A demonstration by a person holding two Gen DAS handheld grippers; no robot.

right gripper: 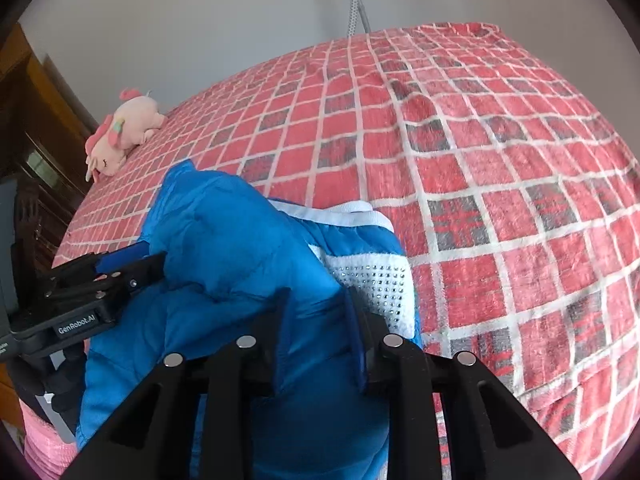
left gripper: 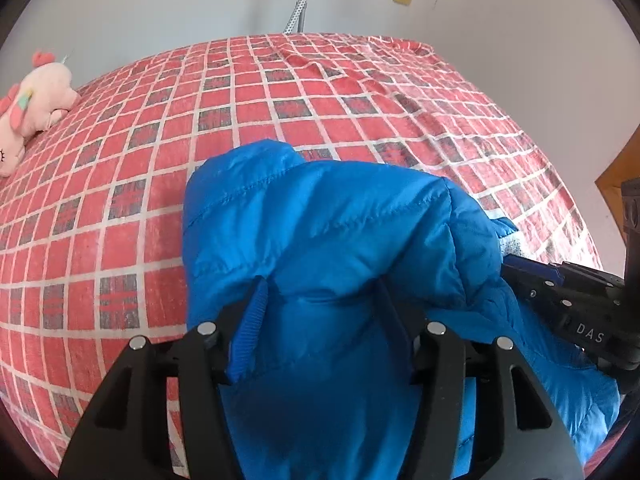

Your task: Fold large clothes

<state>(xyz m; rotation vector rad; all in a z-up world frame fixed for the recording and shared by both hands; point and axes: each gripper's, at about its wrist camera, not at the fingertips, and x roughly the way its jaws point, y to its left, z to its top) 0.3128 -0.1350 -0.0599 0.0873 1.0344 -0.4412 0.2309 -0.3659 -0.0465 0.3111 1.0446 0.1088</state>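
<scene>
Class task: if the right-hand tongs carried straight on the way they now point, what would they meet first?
Probably the puffy blue quilted jacket already bunched between the right tongs; beyond it, the red checked bedspread. Depth is unclear.

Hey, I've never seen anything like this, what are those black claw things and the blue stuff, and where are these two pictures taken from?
Those black claws are two hand-held grippers; a person carries one in each hand. Each has a wide-angle camera looking along its fingers, so one picture comes from the left gripper and the other from the right gripper. Each also appears at the edge of the other's picture. Both are closed on a blue puffy jacket with white trim, holding it over a bed with a red checked blanket. A pink plush toy lies at the far side.
</scene>
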